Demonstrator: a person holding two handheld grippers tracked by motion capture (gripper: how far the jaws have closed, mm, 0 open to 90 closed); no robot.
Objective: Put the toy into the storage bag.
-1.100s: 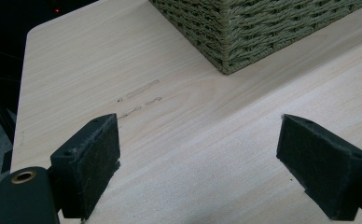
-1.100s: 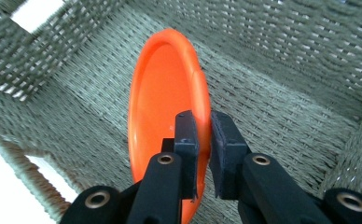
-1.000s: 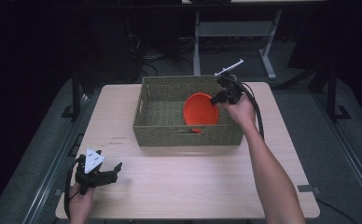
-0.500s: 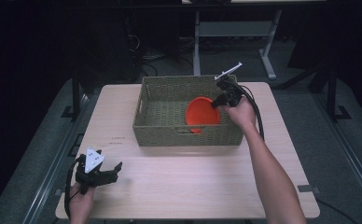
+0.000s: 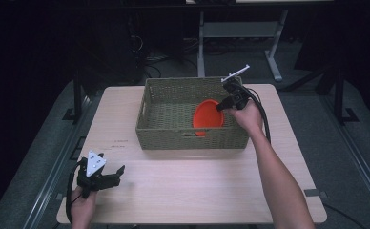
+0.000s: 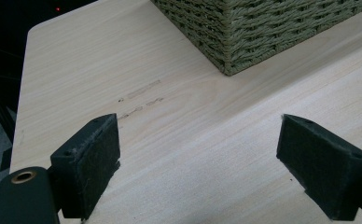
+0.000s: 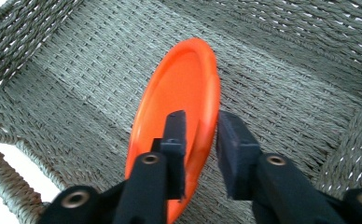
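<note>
An orange plate (image 5: 207,117) stands on edge inside the woven green basket (image 5: 192,138), tilted against its near wall. My right gripper (image 5: 220,107) reaches into the basket from the right. In the right gripper view the plate (image 7: 179,88) has its rim between the jaws of the right gripper (image 7: 200,116). The jaws have just been opening, and a thin gap shows beside the rim. My left gripper (image 5: 118,174) rests at the table's near left corner. In the left gripper view it (image 6: 207,140) is wide open over bare wood.
The basket (image 7: 286,93) sits at the back middle of the light wooden table (image 5: 197,181). Its corner (image 6: 244,37) lies ahead of the left gripper. Faint pencil marks (image 6: 142,91) are on the wood. Dark floor and a metal stand (image 5: 240,28) lie beyond.
The right gripper has carried the plate slightly down and right inside the basket, and its jaws have parted a little. The left hand has stayed still.
</note>
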